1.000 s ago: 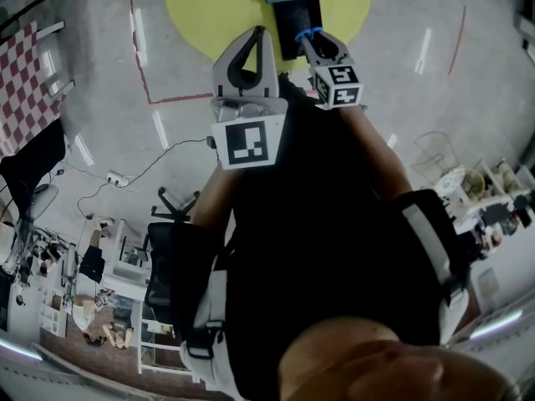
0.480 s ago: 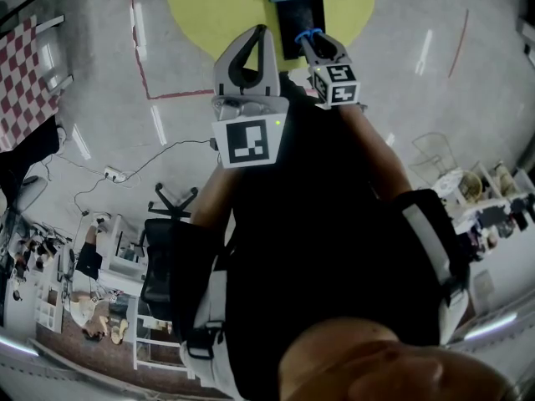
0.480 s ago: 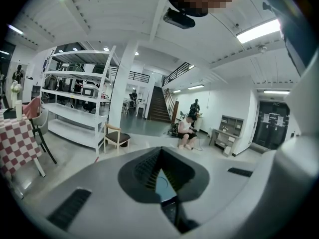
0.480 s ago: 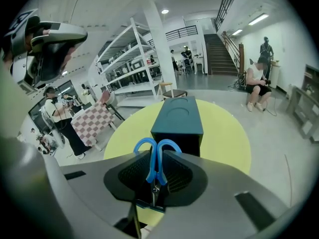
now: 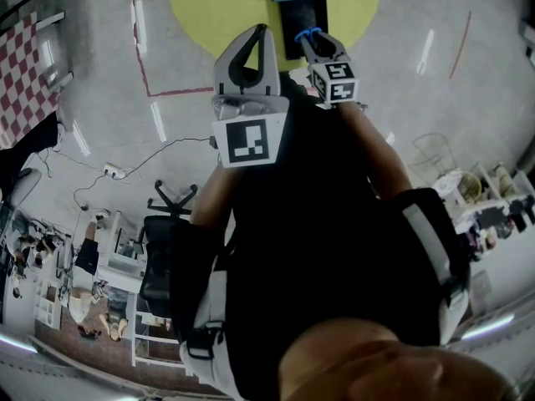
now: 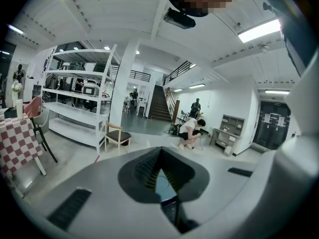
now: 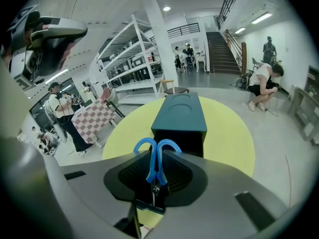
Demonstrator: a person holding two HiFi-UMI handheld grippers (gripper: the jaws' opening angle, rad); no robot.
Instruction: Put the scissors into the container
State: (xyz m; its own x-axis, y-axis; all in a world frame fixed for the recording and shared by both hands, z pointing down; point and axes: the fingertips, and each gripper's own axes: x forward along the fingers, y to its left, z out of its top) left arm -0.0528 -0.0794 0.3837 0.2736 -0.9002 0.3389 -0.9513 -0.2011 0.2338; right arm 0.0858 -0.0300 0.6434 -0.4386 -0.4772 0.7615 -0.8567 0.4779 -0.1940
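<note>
Scissors (image 7: 157, 156): blue-handled, clamped in the right gripper (image 7: 156, 176), whose jaws are closed on the shanks. The handle loops stand up above the jaw tips; the blades point back toward the gripper body and are hardly seen. Not yet in the container.

Container (image 7: 180, 114): dark teal box with a round recess in its top, standing on a yellow round table (image 7: 224, 128) just ahead of the scissors. Its near face is dark, probably the opening.

Left gripper (image 6: 159, 156): jaws drawn together at the tips with nothing between them, held beside the right gripper.

Change over the last second: slight. In the head view the table and container have drifted a little to the right, while both grippers keep their pose and the grip is unaltered.

Meaning: judged a carry in its closing stretch, with the insertion still to do.
</note>
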